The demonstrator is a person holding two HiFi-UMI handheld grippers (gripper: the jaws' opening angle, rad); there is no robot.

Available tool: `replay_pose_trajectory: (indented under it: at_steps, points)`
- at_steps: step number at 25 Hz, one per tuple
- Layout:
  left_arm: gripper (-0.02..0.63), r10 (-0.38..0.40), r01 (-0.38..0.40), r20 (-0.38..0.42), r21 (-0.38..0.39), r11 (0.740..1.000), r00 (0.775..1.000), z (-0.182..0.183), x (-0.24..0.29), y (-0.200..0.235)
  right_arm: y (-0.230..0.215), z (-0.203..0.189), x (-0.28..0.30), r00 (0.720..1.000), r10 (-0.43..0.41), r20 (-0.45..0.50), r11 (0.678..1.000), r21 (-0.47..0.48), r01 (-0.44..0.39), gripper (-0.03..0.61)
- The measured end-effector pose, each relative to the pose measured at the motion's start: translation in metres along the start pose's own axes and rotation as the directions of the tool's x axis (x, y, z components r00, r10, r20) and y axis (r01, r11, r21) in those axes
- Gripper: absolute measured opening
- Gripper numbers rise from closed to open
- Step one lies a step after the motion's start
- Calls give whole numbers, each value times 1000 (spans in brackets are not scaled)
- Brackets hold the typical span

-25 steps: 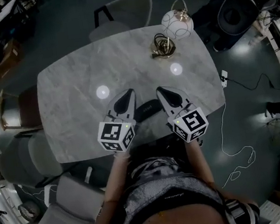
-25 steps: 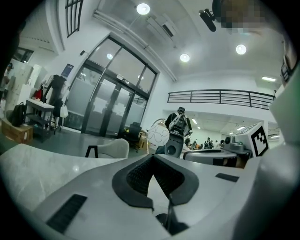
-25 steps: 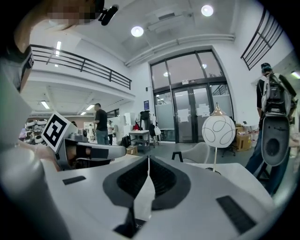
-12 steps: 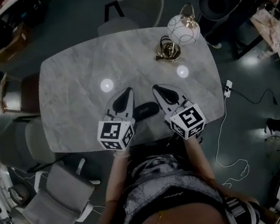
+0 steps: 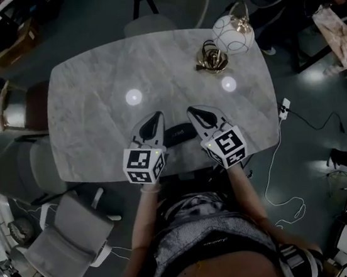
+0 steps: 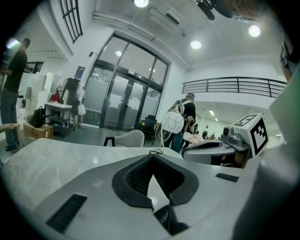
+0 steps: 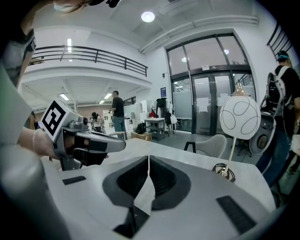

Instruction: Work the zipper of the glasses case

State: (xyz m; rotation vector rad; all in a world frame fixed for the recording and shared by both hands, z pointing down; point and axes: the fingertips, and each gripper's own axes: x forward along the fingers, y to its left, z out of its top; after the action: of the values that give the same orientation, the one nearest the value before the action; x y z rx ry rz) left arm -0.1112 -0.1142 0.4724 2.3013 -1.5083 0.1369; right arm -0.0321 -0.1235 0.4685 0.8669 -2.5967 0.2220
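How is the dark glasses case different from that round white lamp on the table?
The glasses case is dark and lies flat, while the lamp is a white globe standing upright on a gold-coloured base. The glasses case sits by the near edge of the table, between the left tongs and the right tongs. The lamp stands at the far right corner, well away from both. Both things rest on the same grey marbled table.

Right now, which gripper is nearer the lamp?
The right gripper, on the same side of the glasses case as the lamp; the left gripper is opposite.
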Motion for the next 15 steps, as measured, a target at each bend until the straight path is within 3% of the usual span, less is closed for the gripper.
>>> replay_pose_trajectory:
  at_steps: [15]
  points:
    - [0, 20, -36, -161, -98, 995, 987, -74, 5, 19, 8, -74, 24, 983, 60, -176, 996, 78, -47, 63]
